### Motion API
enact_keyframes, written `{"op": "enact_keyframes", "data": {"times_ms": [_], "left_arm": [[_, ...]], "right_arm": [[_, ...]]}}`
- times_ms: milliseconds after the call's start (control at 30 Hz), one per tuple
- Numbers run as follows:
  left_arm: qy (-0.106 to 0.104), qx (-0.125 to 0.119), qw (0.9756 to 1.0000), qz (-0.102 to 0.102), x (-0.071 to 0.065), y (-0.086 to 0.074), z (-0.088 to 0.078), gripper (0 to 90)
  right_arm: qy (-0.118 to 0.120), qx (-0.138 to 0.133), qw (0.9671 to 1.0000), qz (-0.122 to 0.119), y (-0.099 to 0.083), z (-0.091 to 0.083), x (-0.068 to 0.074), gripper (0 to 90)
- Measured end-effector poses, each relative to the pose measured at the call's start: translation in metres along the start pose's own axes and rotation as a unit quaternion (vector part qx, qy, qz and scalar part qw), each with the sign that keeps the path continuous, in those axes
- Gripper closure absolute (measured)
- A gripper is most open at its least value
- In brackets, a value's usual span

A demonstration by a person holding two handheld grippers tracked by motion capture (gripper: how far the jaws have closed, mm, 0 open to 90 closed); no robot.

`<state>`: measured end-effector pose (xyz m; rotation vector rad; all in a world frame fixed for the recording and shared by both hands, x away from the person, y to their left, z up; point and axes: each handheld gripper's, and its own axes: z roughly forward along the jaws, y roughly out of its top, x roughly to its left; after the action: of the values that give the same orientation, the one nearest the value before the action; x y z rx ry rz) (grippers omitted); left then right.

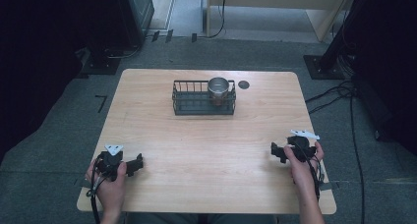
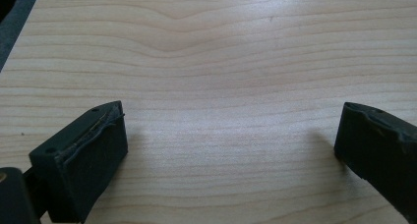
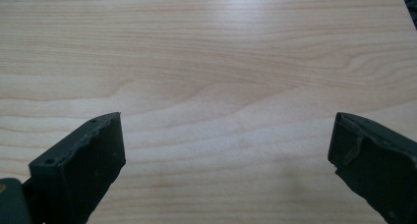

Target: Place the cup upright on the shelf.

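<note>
Both grippers rest near the table's (image 1: 206,150) near corners, the left gripper (image 1: 139,162) and right gripper (image 1: 273,150) with jaws spread wide and empty. Probably the cup is next: the metal cup (image 1: 218,88) stands upright in the right end of the wire basket (image 1: 189,103) by the far edge, so the right gripper should reach over the rim and close squarely on its wall.

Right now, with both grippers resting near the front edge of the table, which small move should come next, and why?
Probably move the right gripper forward toward the metal cup. The cup stands in the right end of the wire basket at the far side of the table, nearer that gripper. Both it and the left gripper are open and hold nothing.
</note>
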<state>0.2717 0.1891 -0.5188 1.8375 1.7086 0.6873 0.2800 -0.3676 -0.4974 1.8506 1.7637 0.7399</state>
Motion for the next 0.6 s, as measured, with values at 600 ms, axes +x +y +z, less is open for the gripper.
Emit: {"op": "enact_keyframes", "data": {"times_ms": [600], "left_arm": [[0.0,0.0,1.0,0.0,0.0,0.0,0.0,0.0]], "right_arm": [[-0.025,0.005,0.9996,0.012,-0.029,-0.01,-0.029,0.3]]}}
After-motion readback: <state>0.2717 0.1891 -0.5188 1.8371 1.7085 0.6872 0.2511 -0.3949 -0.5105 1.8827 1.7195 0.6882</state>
